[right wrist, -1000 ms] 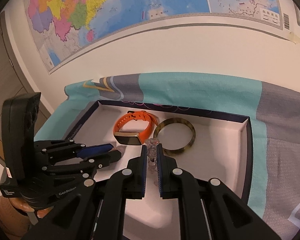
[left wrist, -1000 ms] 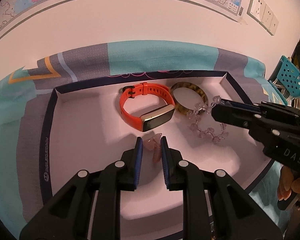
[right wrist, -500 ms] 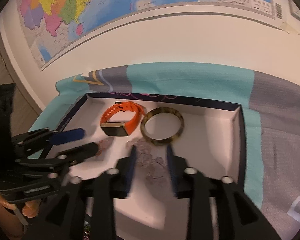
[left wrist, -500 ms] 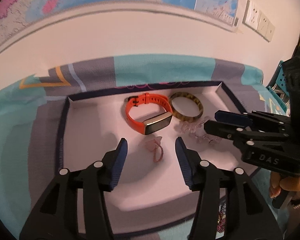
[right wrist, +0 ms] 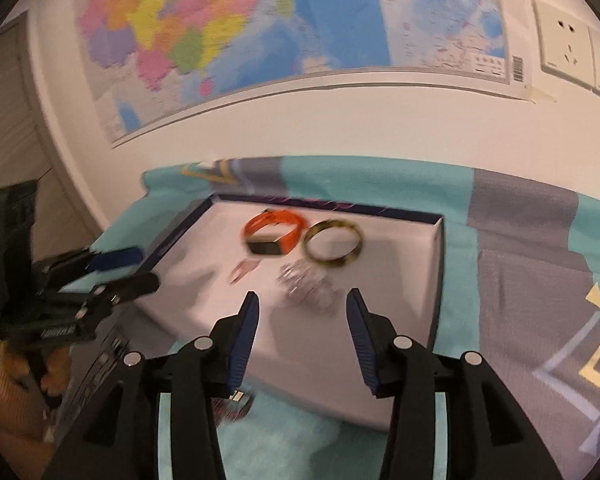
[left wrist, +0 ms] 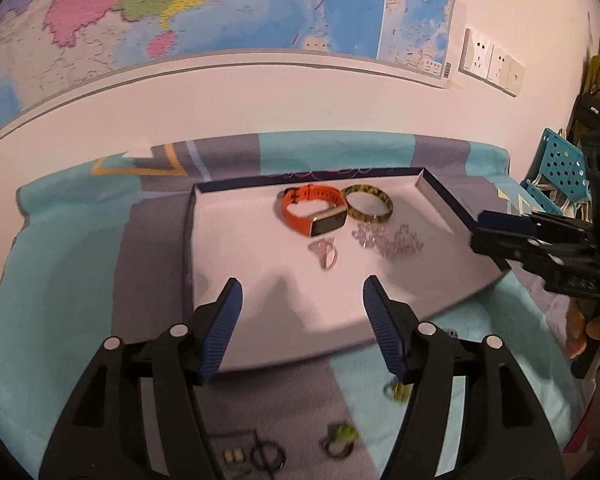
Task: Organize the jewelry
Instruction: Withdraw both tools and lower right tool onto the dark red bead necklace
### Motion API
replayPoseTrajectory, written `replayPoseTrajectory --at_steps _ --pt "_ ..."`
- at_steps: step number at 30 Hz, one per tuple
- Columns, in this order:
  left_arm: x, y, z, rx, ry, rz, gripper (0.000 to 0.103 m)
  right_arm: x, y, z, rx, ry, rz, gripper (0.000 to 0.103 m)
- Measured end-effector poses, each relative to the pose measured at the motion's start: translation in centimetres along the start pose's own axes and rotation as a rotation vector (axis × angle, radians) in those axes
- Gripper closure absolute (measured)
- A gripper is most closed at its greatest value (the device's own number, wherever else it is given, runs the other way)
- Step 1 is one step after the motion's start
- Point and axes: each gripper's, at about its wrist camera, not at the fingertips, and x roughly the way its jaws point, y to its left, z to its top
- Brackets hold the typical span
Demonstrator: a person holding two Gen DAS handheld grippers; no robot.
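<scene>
A shallow white tray [left wrist: 236, 240] [right wrist: 400, 280] with a dark rim lies on the patterned cloth. In it rest an orange watch band [left wrist: 314, 210] [right wrist: 274, 232], a mottled bangle [left wrist: 368, 203] [right wrist: 333, 245], a clear bead bracelet [left wrist: 388, 240] [right wrist: 306, 286] and a small pink ring [left wrist: 325, 254] [right wrist: 242, 270]. My left gripper [left wrist: 302, 308] hovers near the tray's front edge, jaws opening, nothing between them. My right gripper [right wrist: 302, 320] hangs just short of the bead bracelet, jaws opening and empty. Each gripper shows at the side of the other's view.
Small dark and green jewelry pieces [left wrist: 340, 438] lie on the cloth in front of the tray. A wall with a map stands close behind the table. A blue perforated basket [left wrist: 560, 168] is at the far right. A person's fingers [left wrist: 588, 324] hold the right gripper's handle.
Both grippers let go: the left released the pink ring, the right released the bead bracelet. Both pulled back from the tray and rose a little, jaws spreading.
</scene>
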Motion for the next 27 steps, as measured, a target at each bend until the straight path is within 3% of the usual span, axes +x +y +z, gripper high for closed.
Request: replayPoseTrajectory --at_steps 7,13,23,25,27 --pt "-2.2 0.7 -2.9 0.009 0.000 -0.006 0.040 -0.1 3.2 -3.4 -0.058 0.084 0.069 0.059" --pt "-3.0 1.4 -4.9 0.003 0.025 0.014 0.039 1.8 4.5 -5.4 -0.060 0.155 0.071 0.054" --pt "-3.7 2.2 -6.8 -0.027 0.044 0.012 0.037 3.2 5.8 -5.9 -0.068 0.186 0.026 0.051" --pt "-3.6 2.2 -7.1 -0.028 0.048 0.009 0.037 3.3 5.9 -5.9 -0.078 0.180 0.005 0.057" --pt "-3.5 2.3 -7.2 -0.030 0.054 0.006 0.037 3.4 5.8 -5.8 -0.079 0.182 -0.001 0.075"
